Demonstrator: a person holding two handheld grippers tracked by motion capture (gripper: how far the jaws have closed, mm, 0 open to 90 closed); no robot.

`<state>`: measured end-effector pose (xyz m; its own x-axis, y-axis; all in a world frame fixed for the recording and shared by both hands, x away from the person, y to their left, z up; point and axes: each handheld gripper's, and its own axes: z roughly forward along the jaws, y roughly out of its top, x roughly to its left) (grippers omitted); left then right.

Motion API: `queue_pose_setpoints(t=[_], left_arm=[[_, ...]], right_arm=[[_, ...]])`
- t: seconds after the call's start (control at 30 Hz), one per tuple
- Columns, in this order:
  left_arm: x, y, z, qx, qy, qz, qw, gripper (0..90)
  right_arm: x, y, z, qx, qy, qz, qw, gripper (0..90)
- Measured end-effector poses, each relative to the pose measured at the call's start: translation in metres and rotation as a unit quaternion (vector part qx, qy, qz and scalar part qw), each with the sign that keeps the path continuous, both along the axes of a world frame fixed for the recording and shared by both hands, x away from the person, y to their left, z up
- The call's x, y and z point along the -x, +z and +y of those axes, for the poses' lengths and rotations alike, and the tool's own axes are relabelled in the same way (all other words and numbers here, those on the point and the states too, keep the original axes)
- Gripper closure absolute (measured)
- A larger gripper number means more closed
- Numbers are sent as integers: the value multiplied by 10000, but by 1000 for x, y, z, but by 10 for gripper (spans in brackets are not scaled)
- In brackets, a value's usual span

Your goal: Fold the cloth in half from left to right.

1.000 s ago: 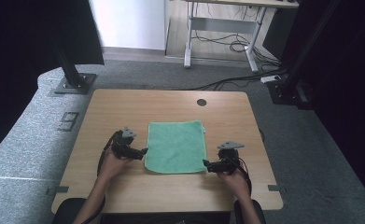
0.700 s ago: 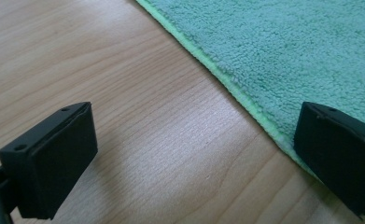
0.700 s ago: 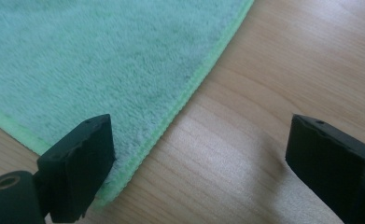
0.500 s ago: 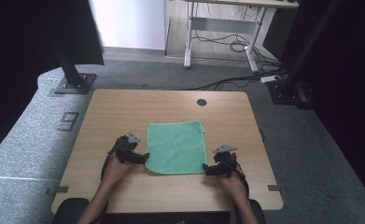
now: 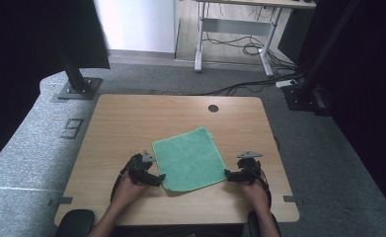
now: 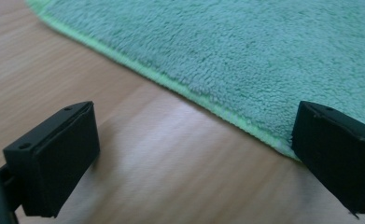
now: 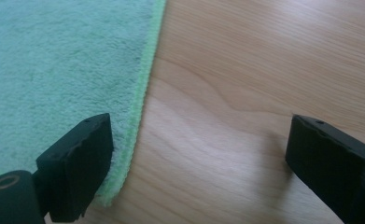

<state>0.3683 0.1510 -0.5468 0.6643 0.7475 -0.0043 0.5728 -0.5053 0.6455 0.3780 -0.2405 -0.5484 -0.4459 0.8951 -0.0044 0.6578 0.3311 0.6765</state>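
Note:
A green terry cloth lies flat on the wooden table, turned slightly askew. My left gripper rests low at the cloth's near left corner, open, one jaw over the cloth's hem and the other over bare wood. My right gripper sits at the near right corner, also open. Its left jaw stands over the cloth's light green edge, its right jaw over the table. Nothing is held between either pair of jaws.
A round cable hole is in the table's far side. Beyond the table stand a black post on a base plate at left, a desk frame with cables and another black stand at right.
The cloth has turned slightly anticlockwise on the table. Both grippers have slid toward the near edge and in to the cloth's near corners.

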Motion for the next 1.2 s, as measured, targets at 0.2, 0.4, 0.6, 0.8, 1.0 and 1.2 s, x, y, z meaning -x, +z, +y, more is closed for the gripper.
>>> queue_pose_setpoints(t=[0.2, 0.4, 0.6, 0.8, 1.0, 1.2], left_arm=[[-7, 4, 3, 43, -36, 0, 10000, 12], [-27, 17, 17, 89, 204, -165, 9996, 3], [-58, 29, 29, 110, 481, -296, 9983, 4], [-81, 27, 34, 274, 734, -272, 9966, 11], [-96, 19, 32, 348, 851, -264, 9954, 11], [-108, 12, 29, 364, 973, -215, 9944, 11]], right_arm=[[-1, -4, -9, -154, -55, -85, 9998, 63], [2, -8, -11, -246, -25, -272, 9993, 43], [2, -8, -11, -249, -14, -278, 9993, 43], [2, -8, -11, -247, -26, -280, 9993, 43], [3, -8, -11, -244, -38, -281, 9993, 43], [3, -8, -11, -243, -56, -283, 9993, 43]])
